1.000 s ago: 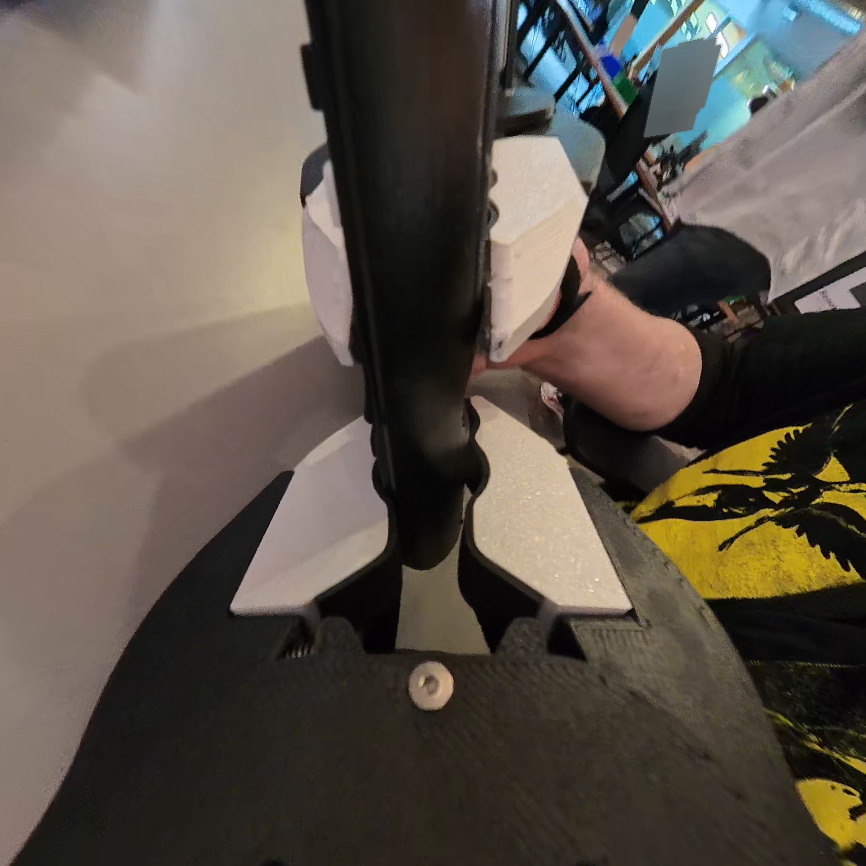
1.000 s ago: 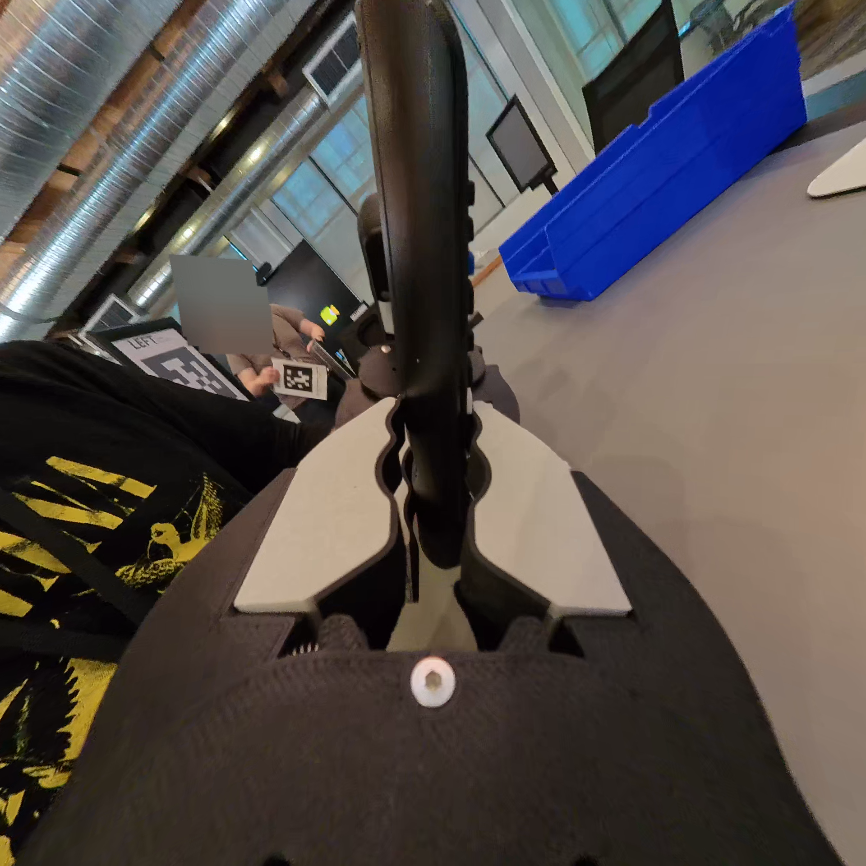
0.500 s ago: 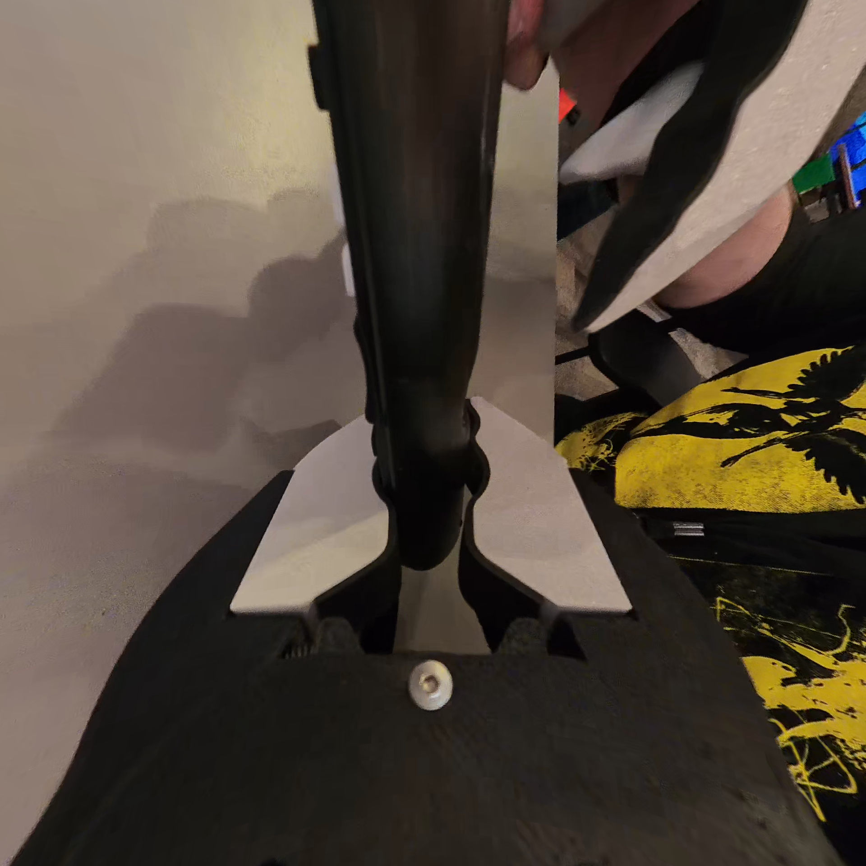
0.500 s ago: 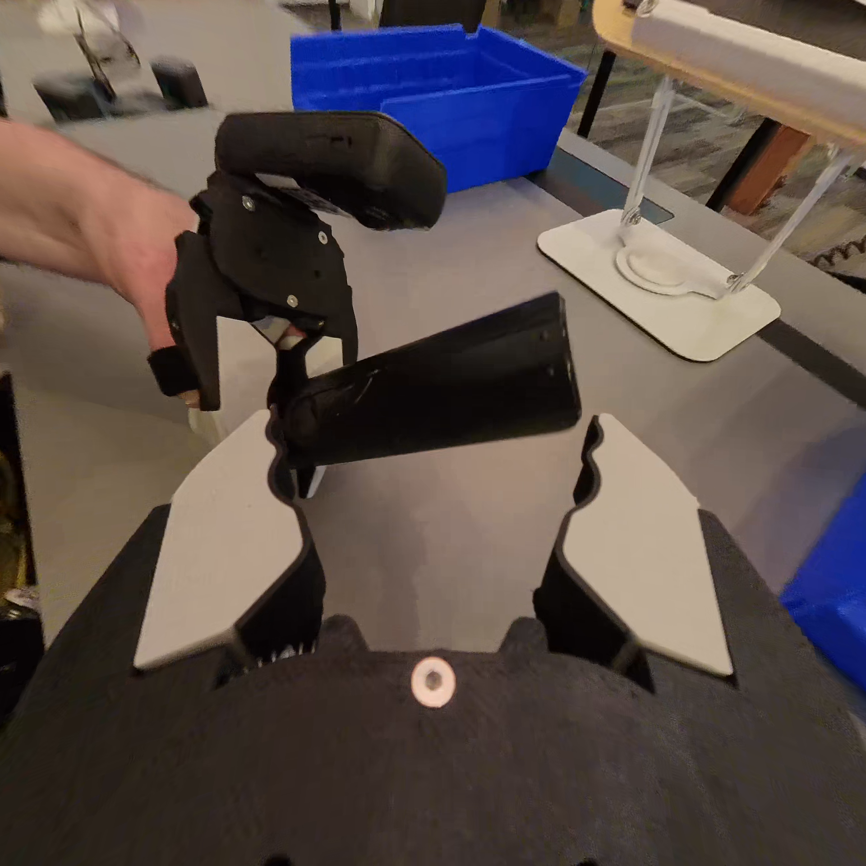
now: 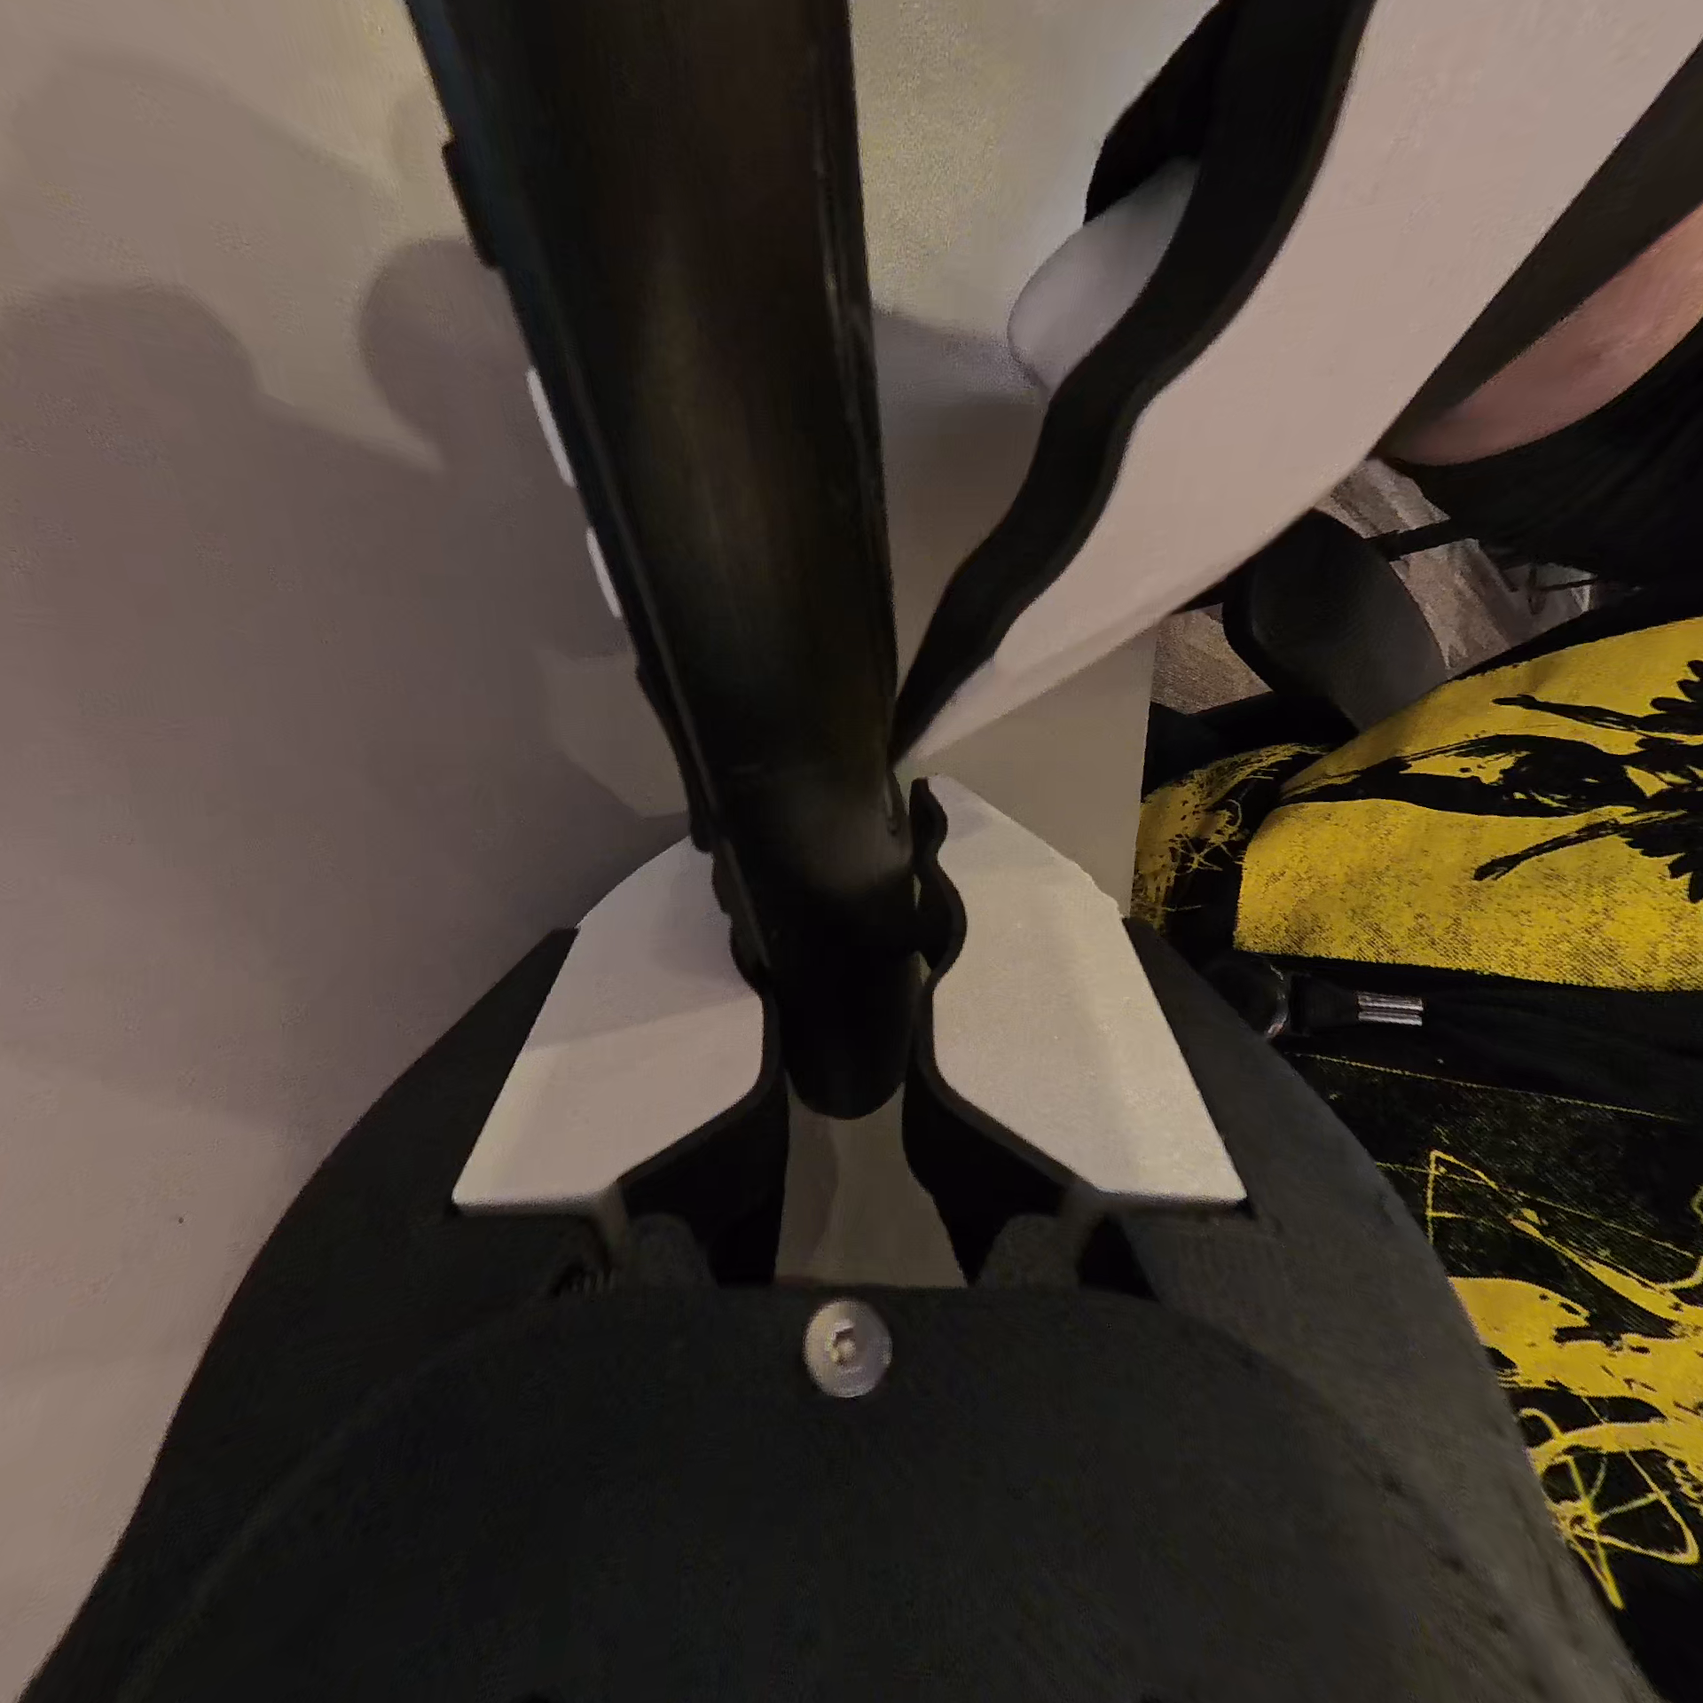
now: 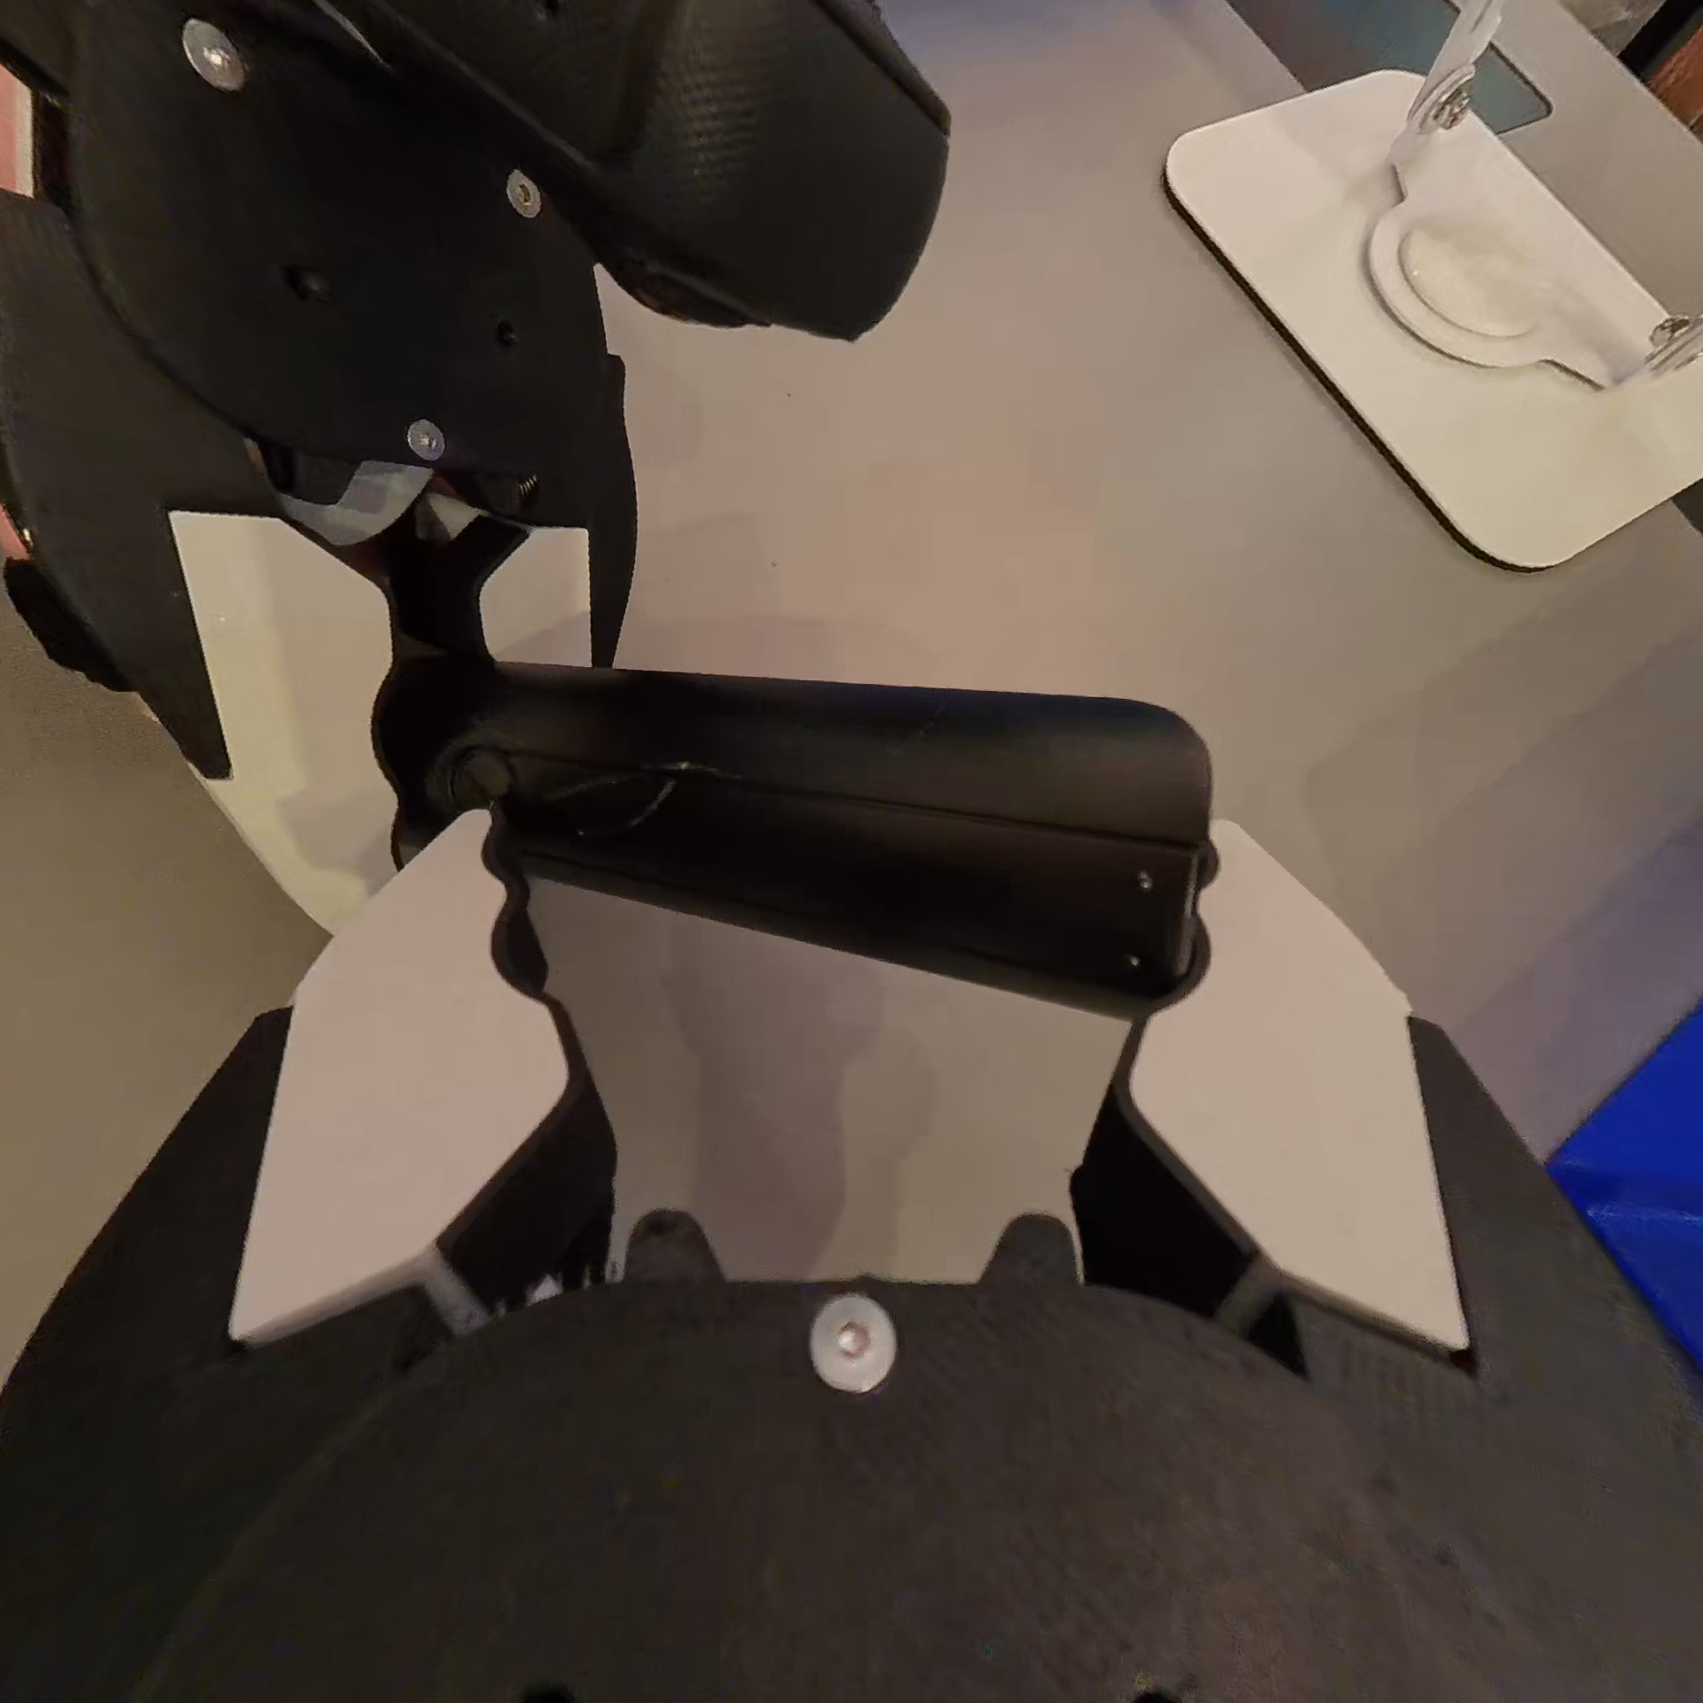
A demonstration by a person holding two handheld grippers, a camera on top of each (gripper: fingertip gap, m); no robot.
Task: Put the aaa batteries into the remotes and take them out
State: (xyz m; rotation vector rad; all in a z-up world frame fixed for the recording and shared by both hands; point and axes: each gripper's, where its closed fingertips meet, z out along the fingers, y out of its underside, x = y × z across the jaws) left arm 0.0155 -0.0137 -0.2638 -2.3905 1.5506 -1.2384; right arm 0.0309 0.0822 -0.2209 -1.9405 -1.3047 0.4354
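A black remote (image 5: 737, 461) is clamped by one end in my left gripper (image 5: 820, 857), which is shut on it. The remote runs up and away from the jaws. In the right wrist view the remote (image 6: 829, 783) lies crosswise above the grey table (image 6: 1014, 461). Its left end is in the left gripper (image 6: 369, 276). My right gripper (image 6: 848, 885) is open wide, with the remote lying between its two fingertips, which are at or touching the remote's ends. One right finger (image 5: 1198, 507) reaches the remote beside the left fingertips. No batteries show.
A white stand base (image 6: 1382, 322) sits on the table at the far right. A blue bin corner (image 6: 1640, 1198) is at the right edge. The person's yellow and black shirt (image 5: 1428, 829) is close on the right of the left gripper.
My right gripper let go of the remote, opened wide, swung round to look down on the table and moved in so the remote lies across its jaws. The left gripper kept its hold.
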